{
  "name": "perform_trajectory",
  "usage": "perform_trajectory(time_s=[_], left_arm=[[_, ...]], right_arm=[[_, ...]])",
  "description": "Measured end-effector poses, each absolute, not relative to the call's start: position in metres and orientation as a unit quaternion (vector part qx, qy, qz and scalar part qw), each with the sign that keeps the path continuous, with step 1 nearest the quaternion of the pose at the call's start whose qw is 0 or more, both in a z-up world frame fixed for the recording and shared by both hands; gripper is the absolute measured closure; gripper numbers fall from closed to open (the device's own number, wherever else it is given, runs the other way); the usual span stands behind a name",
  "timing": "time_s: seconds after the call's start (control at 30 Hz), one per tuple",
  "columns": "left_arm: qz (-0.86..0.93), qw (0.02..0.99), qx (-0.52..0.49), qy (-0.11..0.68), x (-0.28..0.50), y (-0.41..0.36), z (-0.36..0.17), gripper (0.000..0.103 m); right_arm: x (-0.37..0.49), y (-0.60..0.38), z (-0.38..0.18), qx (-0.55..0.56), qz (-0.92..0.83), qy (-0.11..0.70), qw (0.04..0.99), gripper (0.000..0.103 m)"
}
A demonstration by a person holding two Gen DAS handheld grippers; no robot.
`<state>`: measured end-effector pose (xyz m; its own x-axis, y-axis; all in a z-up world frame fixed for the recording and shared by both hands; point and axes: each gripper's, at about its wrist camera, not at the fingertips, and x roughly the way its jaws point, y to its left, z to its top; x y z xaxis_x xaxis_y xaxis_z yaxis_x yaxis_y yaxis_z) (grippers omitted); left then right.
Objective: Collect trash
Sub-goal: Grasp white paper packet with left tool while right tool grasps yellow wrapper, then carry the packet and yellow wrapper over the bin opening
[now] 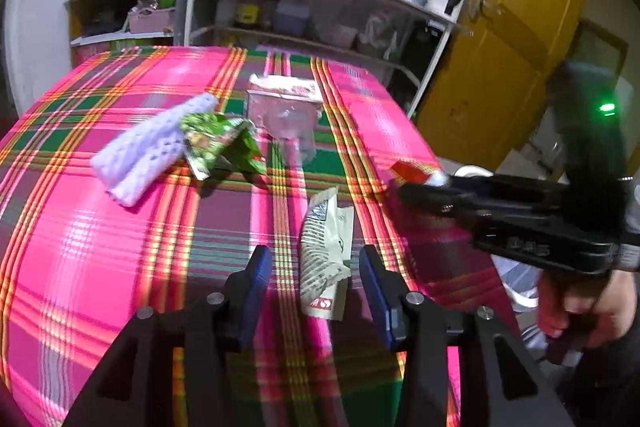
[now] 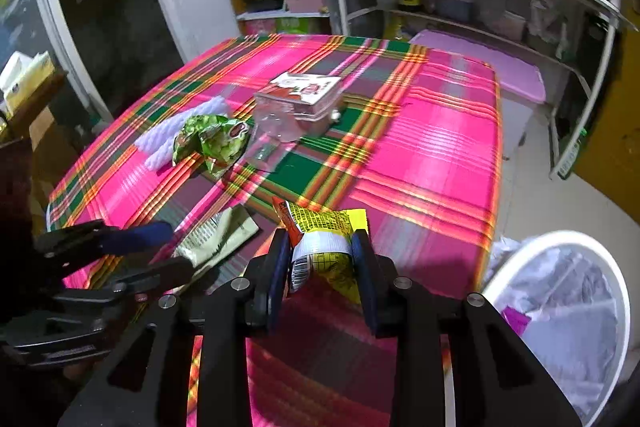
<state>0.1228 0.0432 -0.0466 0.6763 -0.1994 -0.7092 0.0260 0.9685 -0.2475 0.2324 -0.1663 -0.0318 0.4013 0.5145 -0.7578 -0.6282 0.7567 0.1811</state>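
left hand-held gripper (image 1: 316,277): black frame, blue finger pads, silver screws | right hand-held gripper (image 2: 322,267): same

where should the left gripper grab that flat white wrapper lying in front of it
Take the white wrapper across its narrow width near the middle, coming down from above. It lies flat and long on the tablecloth, already between the open left gripper fingers, so closing them should pinch its long edges.

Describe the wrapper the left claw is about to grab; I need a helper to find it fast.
On the pink plaid tablecloth, look at the near edge, between the open blue fingers of the left claw. The grey-white wrapper lies flat there, pale with printed lines and red lettering, unlike the crumpled green snack bag farther back.
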Motion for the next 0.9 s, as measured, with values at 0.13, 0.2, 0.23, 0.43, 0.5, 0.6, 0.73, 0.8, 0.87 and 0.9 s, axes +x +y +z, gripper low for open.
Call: perform_trajectory(time_s=[0.13,0.2,0.23,0.43,0.5,0.6,0.73,0.8,0.87,0.9], left_arm=[[-0.053,0.907,-0.076,0.41,0.131,0.028,-0.051,0.058],[-0.057,0.908,-0.062,0.41,0.132,0.021,-0.052,0.06],[-0.056,0.909,-0.053,0.41,0.133,0.018,-0.053,0.067],[-0.041,0.911,-0.041,0.409,0.129,0.014,-0.053,0.076],[-0.039,0.912,-0.044,0.406,0.126,0.013,-0.051,0.076],[-0.038,0.917,-0.048,0.393,0.117,0.011,-0.043,0.076],[-0.038,0.924,-0.051,0.377,0.107,0.008,-0.03,0.076],[-0.04,0.927,-0.051,0.369,0.102,0.005,-0.023,0.076],[-0.041,0.93,-0.051,0.362,0.096,0.002,-0.016,0.076],[-0.043,0.931,-0.051,0.359,0.093,0.0,-0.013,0.076]], right_arm=[[0.226,-0.175,-0.031,-0.061,0.338,0.426,0.837,0.07],[0.224,-0.179,-0.031,-0.057,0.337,0.425,0.838,0.07],[0.223,-0.18,-0.03,-0.055,0.337,0.425,0.839,0.07],[0.211,-0.191,-0.023,-0.048,0.337,0.414,0.844,0.07],[0.205,-0.195,-0.02,-0.045,0.336,0.411,0.846,0.07],[0.198,-0.203,-0.016,-0.039,0.332,0.407,0.85,0.07],[0.187,-0.213,-0.009,-0.032,0.328,0.401,0.855,0.07],[0.181,-0.217,-0.006,-0.03,0.326,0.398,0.857,0.07],[0.175,-0.222,-0.001,-0.028,0.326,0.393,0.859,0.07],[0.174,-0.224,0.0,-0.028,0.326,0.391,0.86,0.07]])
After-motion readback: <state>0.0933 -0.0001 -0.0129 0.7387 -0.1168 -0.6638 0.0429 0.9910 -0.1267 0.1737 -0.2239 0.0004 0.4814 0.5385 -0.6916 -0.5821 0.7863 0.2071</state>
